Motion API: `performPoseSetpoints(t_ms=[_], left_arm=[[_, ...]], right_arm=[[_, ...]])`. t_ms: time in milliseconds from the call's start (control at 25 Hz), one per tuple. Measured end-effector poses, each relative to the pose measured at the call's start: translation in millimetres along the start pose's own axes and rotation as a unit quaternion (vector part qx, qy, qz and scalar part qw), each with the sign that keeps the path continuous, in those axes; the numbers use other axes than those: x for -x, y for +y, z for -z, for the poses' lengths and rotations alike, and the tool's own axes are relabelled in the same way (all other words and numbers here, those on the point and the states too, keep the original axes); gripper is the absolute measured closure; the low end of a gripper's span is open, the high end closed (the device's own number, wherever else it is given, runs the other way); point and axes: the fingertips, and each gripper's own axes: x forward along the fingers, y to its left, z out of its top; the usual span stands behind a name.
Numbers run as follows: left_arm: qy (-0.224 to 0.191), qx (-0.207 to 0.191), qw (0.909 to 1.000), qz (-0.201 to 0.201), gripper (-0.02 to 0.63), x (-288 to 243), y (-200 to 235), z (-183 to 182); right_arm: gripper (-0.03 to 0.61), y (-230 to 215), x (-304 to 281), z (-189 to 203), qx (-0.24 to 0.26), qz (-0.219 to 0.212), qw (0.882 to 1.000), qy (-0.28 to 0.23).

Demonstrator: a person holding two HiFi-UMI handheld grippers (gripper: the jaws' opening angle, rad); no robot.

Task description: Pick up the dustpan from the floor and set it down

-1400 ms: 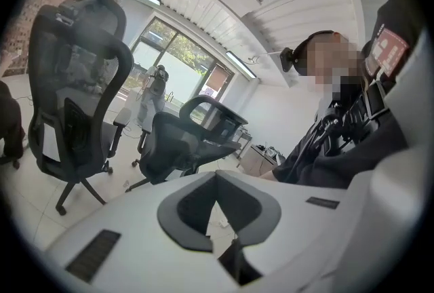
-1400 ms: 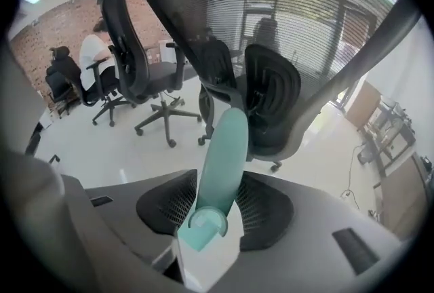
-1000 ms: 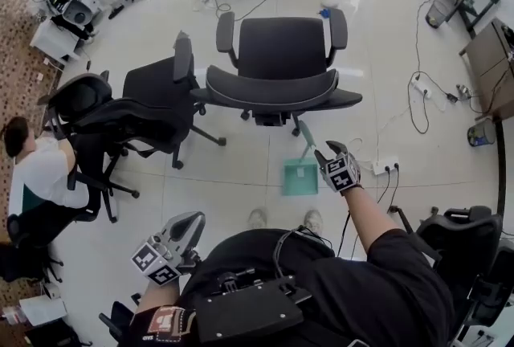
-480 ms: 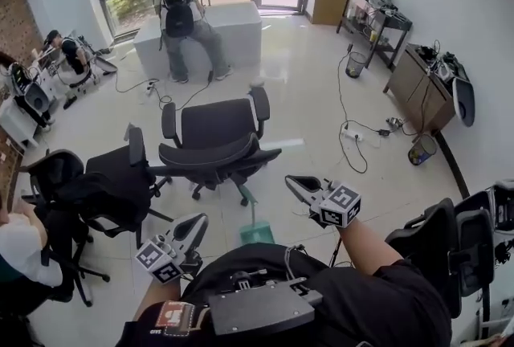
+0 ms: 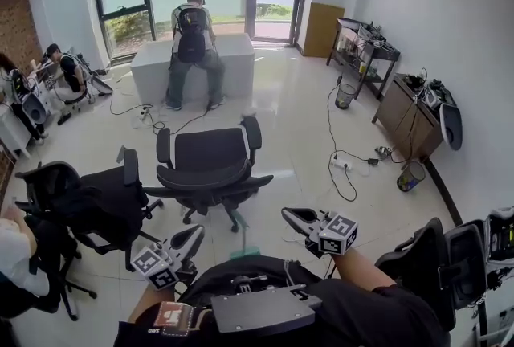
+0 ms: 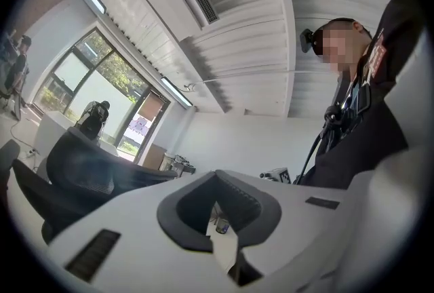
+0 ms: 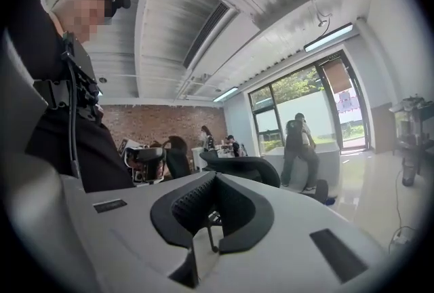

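The teal dustpan (image 5: 246, 251) stands on the glossy floor just in front of me, its thin handle (image 5: 239, 225) slanting up and its lower part hidden behind my chest rig. My right gripper (image 5: 287, 214) hangs to the right of the handle and above the pan, clear of it. It is shut with nothing between its jaws, as the right gripper view (image 7: 203, 234) also shows. My left gripper (image 5: 197, 231) is raised to the left of the pan, also shut and empty (image 6: 215, 234). Both point out level across the room.
A black office chair (image 5: 210, 165) stands just beyond the dustpan, and another (image 5: 88, 205) is at the left. A person stands at a white counter (image 5: 193, 68) further back. Cables and a power strip (image 5: 341, 165) lie on the floor at the right, near cabinets (image 5: 405, 116). A third chair (image 5: 438, 261) is at my right.
Both grippers have risen, the right one up and away from the dustpan handle. The head view has lifted from the floor to the room. The dustpan stays on the floor.
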Motion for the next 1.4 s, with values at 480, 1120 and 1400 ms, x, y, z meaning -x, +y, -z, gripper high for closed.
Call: performPoseSetpoints(t_ms=[480, 1120, 1400], left_arm=[[-0.015, -0.019, 0.9985, -0.049, 0.606, 10, -11, -11], [-0.015, -0.018, 0.9921, -0.123, 0.606, 79, -110, 22], [-0.004, -0.004, 0.9949, -0.101, 0.606, 228, -179, 12]], right_arm=[[0.557, 19, -23, -13, 0.037, -0.083, 0.996, 0.009], [0.557, 98, -11, -1, 0.078, -0.173, 0.982, 0.024], [0.557, 246, 2, -13, 0.053, -0.119, 0.991, 0.017]])
